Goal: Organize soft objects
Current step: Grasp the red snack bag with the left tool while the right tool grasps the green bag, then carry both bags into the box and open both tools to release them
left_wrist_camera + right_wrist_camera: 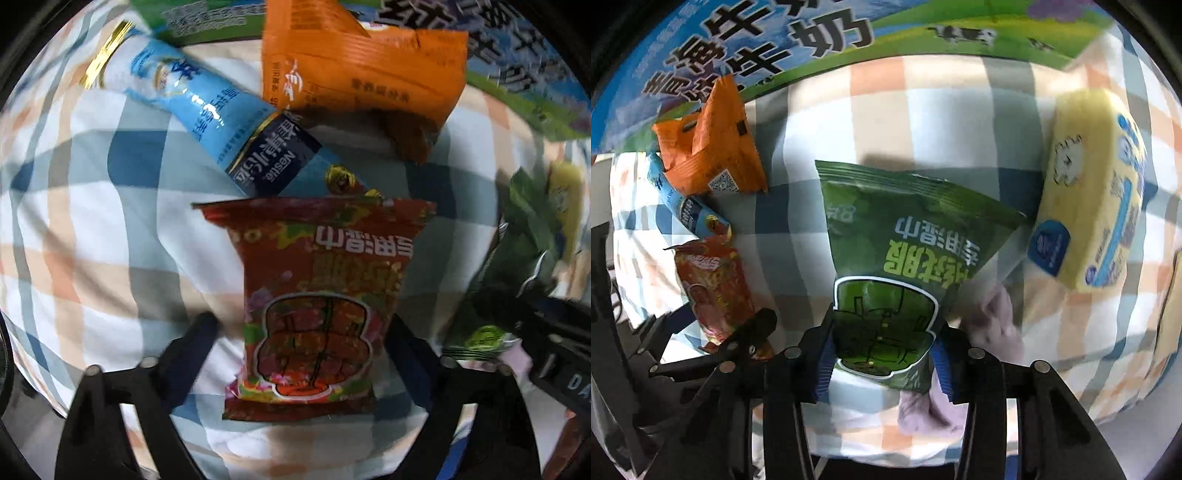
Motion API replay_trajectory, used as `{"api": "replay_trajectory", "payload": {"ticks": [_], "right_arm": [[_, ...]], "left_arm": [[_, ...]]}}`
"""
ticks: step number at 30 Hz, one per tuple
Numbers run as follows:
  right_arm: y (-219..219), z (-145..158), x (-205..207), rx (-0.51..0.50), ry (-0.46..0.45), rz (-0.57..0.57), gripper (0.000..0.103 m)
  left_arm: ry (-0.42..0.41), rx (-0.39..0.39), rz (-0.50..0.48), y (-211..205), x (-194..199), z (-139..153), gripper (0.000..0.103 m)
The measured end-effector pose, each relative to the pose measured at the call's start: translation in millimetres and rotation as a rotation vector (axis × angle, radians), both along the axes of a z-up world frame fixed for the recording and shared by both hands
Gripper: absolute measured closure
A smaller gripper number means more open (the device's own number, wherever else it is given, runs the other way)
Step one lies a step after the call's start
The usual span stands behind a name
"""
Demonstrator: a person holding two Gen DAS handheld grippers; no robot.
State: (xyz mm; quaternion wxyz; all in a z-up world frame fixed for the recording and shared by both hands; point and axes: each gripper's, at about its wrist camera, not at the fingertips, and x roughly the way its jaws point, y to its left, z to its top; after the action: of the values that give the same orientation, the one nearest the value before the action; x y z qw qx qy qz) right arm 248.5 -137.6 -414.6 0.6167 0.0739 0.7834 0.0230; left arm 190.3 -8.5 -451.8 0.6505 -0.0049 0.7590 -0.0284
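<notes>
My left gripper (303, 332) stands wide open, the red wet-wipe pack (317, 295) lying between its jaws, touching neither. My right gripper (882, 350) is clamped on the green wet-wipe pack (901, 258), with a yellow tissue pack (1093, 192) ahead to the right.

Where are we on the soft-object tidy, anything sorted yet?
Done: nothing visibly sorted; no finished group shows. In hand: the right gripper is shut on the green packet; the left gripper is open around the red packet, not yet closed. Left: the orange packet, blue tube, yellow pack and pink cloth lie loose on the checked cloth.
</notes>
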Motion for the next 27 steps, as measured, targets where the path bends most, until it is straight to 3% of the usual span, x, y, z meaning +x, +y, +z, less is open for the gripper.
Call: {"api": "replay_trajectory", "payload": {"ticks": [1, 5, 6, 16, 19, 27], "right_arm": [[4, -3, 0, -0.006, -0.004, -0.002, 0.053], [15, -9, -6, -0.040, -0.027, 0.003, 0.052], [19, -9, -13, -0.052, -0.034, 0.005, 0.052], [45, 12, -55, -0.082, -0.090, 0.033, 0.061], [40, 35, -70, -0.075, -0.121, 0.042, 0.061], [41, 106, -113, -0.041, -0.227, 0.072, 0.062]], "left_arm": [[-0.014, 0.009, -0.003, -5, 1, -1, 0.022], [-0.054, 0.020, 0.011, -10, -7, 0, 0.056], [-0.060, 0.021, 0.016, -11, -8, -2, 0.058], [-0.110, 0.006, 0.052, 5, -52, -10, 0.060], [-0.130, -0.004, 0.061, -5, -46, -13, 0.060], [-0.272, -0.052, 0.038, -18, -57, 21, 0.060]]}}
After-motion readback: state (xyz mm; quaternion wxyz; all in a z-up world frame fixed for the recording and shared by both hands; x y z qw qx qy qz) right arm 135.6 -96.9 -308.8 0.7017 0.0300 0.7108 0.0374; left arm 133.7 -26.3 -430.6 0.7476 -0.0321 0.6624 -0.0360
